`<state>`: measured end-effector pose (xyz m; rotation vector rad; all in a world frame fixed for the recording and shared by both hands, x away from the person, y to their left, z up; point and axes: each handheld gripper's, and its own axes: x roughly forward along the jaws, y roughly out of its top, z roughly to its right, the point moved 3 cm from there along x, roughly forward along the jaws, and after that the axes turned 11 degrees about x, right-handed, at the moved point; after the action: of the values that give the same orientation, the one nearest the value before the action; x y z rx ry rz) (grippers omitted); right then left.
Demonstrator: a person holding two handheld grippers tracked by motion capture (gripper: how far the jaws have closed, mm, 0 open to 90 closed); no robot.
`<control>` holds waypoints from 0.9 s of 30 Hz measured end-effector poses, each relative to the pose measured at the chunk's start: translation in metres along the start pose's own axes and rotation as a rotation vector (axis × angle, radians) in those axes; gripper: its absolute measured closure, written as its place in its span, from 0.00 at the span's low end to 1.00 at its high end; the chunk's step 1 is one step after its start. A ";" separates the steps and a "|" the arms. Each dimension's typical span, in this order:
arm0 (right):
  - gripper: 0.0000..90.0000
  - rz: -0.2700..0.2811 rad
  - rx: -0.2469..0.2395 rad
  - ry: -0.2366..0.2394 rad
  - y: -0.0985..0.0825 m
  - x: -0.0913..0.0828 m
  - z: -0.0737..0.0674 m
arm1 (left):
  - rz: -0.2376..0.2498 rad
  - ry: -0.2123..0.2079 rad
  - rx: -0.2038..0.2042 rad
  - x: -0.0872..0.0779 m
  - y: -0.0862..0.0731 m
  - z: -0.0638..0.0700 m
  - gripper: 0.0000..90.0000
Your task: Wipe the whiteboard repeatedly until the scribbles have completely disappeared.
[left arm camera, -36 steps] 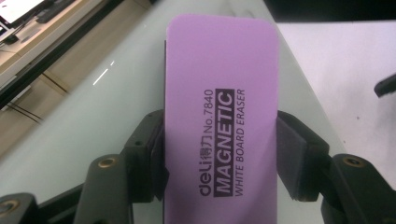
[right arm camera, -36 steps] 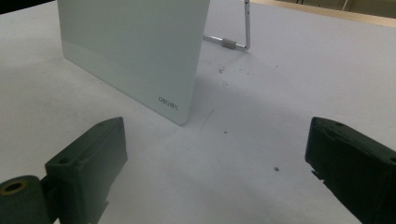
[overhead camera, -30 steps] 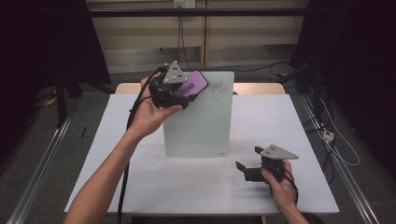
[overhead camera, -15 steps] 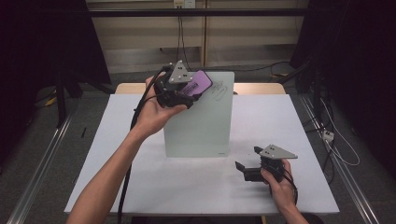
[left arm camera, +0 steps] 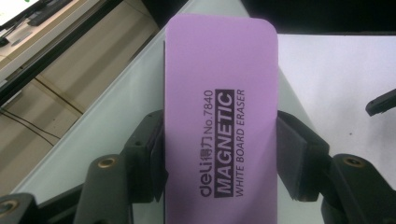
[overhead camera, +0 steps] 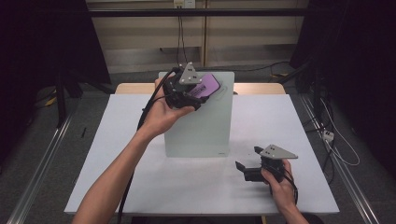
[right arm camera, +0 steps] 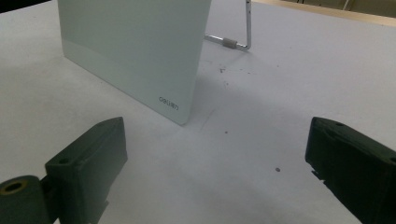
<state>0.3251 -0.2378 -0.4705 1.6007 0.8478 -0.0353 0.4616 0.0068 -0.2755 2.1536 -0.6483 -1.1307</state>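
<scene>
Left arm: your forearm comes in from the near left corner of the surface [overhead camera: 116,140] and rises toward the middle of the far edge, wrist bent back, palm under the tool.
Left tongs [overhead camera: 201,91]: you hold them up at the top left part of the whiteboard; both pads press the long edges of the purple eraser, one on each side.
Eraser [left arm camera: 219,121]: gripped at its lower half, its printed face toward the left gripper's camera, its far end lying flat against the board's face near the top edge.
Whiteboard [overhead camera: 205,126]: pale glass panel standing upright at the middle of the surface, propped by a metal stand [right arm camera: 238,35] behind it.
Right tongs [overhead camera: 247,161]: low over the surface toward the near right corner, jaws spread wide with nothing between them, pointing at the board's lower right corner.
Right hand [overhead camera: 279,184]: wrapped round the tool's body from the near edge.
</scene>
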 end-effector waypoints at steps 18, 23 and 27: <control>0.06 0.004 0.001 0.003 0.000 -0.002 0.000 | -0.065 -0.123 0.063 0.039 0.005 0.043 0.45; 0.06 0.006 0.000 0.004 0.000 -0.003 0.000 | -0.082 -0.141 0.082 0.046 0.005 0.052 0.45; 0.06 0.008 0.003 0.005 0.000 -0.003 0.000 | -0.069 -0.124 0.063 0.041 0.007 0.044 0.45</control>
<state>0.3228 -0.2397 -0.4691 1.6077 0.8454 -0.0274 0.4446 -0.0380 -0.3125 2.1863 -0.6774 -1.3050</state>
